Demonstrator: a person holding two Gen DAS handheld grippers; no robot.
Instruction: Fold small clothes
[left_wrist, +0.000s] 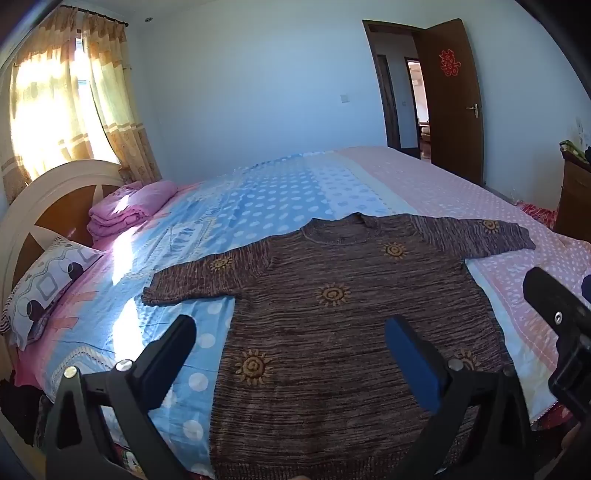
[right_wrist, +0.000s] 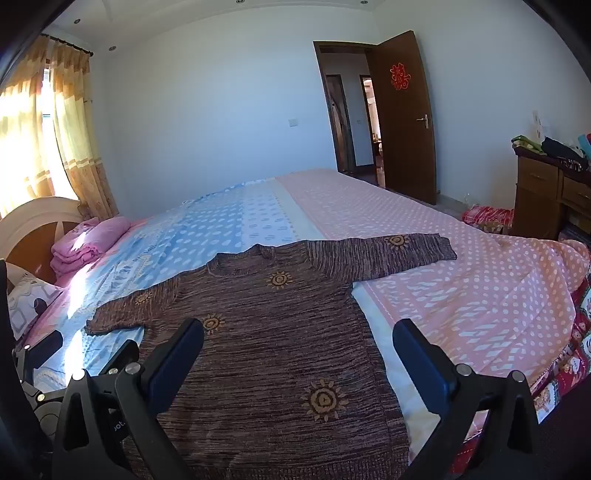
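Bedroom with pale walls, sunlit yellow curtains (left_wrist: 55, 107) at far left and open brown door (left_wrist: 450, 103) at far right. Left wrist view: wide bed (left_wrist: 424, 184) under dotted blue and pink cover, wooden headboard (left_wrist: 40, 206) at left, folded pink blanket (left_wrist: 129, 210) and patterned pillow (left_wrist: 48, 284) beside it. Brown knitted sweater (left_wrist: 332, 332) with yellow sun motifs spread flat on near part of bed, neck pointing away, both sleeves stretched out to the sides. Left gripper (left_wrist: 291, 354) poised above sweater's lower part, jaws spread wide, nothing between them, no contact visible. Part of right gripper (left_wrist: 554, 317) showing at right edge, over pink cover.

Right wrist view: same sweater (right_wrist: 273, 350) flat on bed (right_wrist: 461, 277), right sleeve reaching onto pink half. Right gripper (right_wrist: 299, 362) above sweater's lower right side, jaws spread wide, nothing pinched. Left gripper (right_wrist: 40, 354) partly visible at left edge. Wooden drawer unit (right_wrist: 543, 199) with heaped items at far right, door (right_wrist: 402, 110) beyond bed.
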